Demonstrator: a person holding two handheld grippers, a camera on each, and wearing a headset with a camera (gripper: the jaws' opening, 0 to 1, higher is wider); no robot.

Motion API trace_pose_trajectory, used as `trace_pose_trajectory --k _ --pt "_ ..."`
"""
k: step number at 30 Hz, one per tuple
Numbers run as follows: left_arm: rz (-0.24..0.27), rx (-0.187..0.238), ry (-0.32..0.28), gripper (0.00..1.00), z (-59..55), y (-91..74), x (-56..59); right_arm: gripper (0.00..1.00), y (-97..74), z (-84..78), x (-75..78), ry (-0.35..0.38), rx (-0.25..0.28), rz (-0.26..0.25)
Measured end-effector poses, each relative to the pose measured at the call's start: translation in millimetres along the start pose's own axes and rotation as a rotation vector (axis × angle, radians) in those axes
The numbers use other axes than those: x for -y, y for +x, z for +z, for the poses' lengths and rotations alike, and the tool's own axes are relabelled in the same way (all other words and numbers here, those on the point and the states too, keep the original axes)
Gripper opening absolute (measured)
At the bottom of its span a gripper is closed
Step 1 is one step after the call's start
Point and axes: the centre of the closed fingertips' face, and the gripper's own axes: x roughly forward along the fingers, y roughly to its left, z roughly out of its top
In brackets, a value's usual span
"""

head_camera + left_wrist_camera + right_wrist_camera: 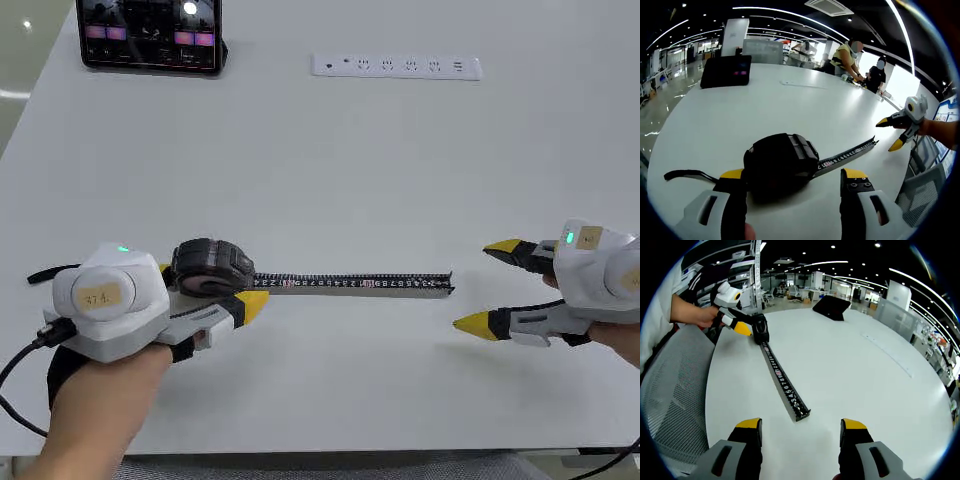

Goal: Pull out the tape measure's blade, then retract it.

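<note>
The black tape measure case [210, 268] lies on the white table [330, 180], and its blade [350, 284] lies flat, pulled out to the right. My left gripper [208, 285] is open with a jaw on either side of the case [782, 160]; a gap shows at the right jaw. My right gripper [488, 284] is open and empty, just right of the blade's end hook [450, 283]. In the right gripper view the blade [782, 382] runs from the case [760, 327] toward my right gripper [800, 424]. The right gripper [888, 133] also appears beyond the blade's end [850, 154].
A dark tablet [150, 35] stands at the far left of the table and a white power strip [395, 66] lies at the far middle. The case's black strap [45, 272] trails left. A grey mesh chair [670, 390] is at the near edge. People stand in the background [850, 57].
</note>
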Motion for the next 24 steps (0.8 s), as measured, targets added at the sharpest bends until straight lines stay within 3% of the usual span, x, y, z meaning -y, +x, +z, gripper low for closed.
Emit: trace_pose_trajectory --k 24 --pt "0.139 0.026 -0.096 0.68 5.9 11.5 -8.7 0.48 8.3 -1.1 9.8 -0.053 -0.022 0.050"
